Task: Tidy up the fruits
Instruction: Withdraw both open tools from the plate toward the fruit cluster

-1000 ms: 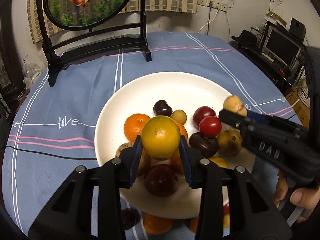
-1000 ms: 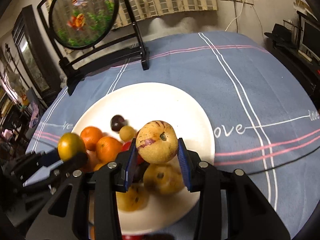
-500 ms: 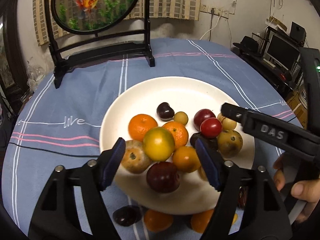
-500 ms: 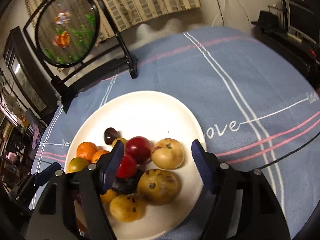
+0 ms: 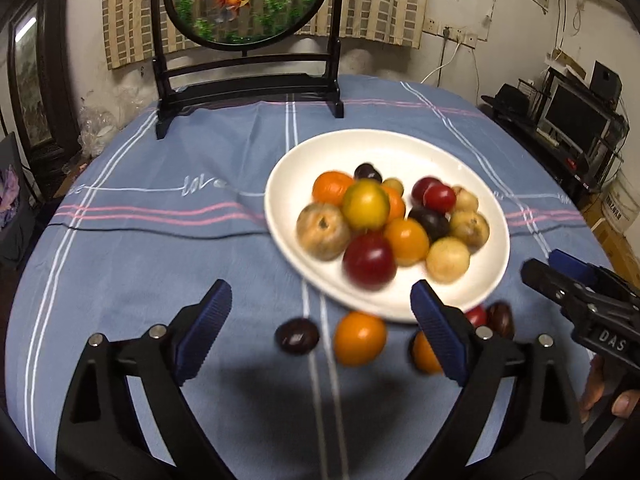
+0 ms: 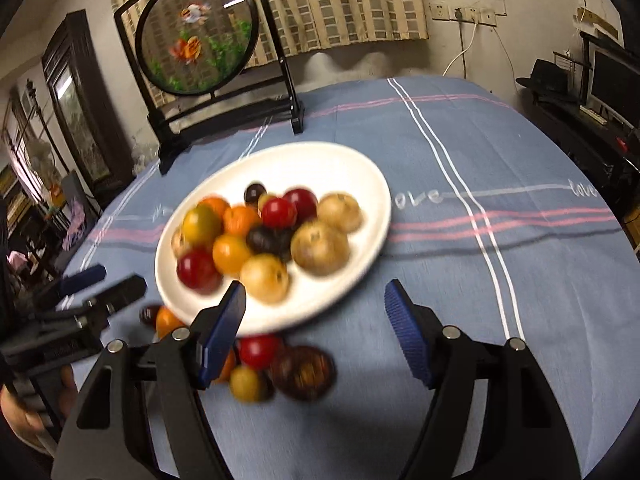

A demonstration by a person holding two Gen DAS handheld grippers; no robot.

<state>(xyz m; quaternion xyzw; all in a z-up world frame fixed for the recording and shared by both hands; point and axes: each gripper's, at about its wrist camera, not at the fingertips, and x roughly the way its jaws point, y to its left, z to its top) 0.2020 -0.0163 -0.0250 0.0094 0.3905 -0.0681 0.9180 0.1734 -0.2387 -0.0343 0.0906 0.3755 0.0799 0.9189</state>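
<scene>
Both my left hand-held gripper (image 5: 320, 330) and right hand-held gripper (image 6: 314, 330) gape wide, empty. The plate (image 5: 400, 148) hides parts of blurred loose fruits (image 6: 256, 364) on the table (image 5: 160, 248).

White oval plate (image 5: 400, 148) right of centre in the frame, heaped with oranges, red plums, dark plums and tan round fruits, yellow-green citrus (image 5: 366, 204) on top, several loose fruits on blue tablecloth just below plate rim, orange (image 5: 359, 338), dark plum (image 5: 297, 336)
</scene>
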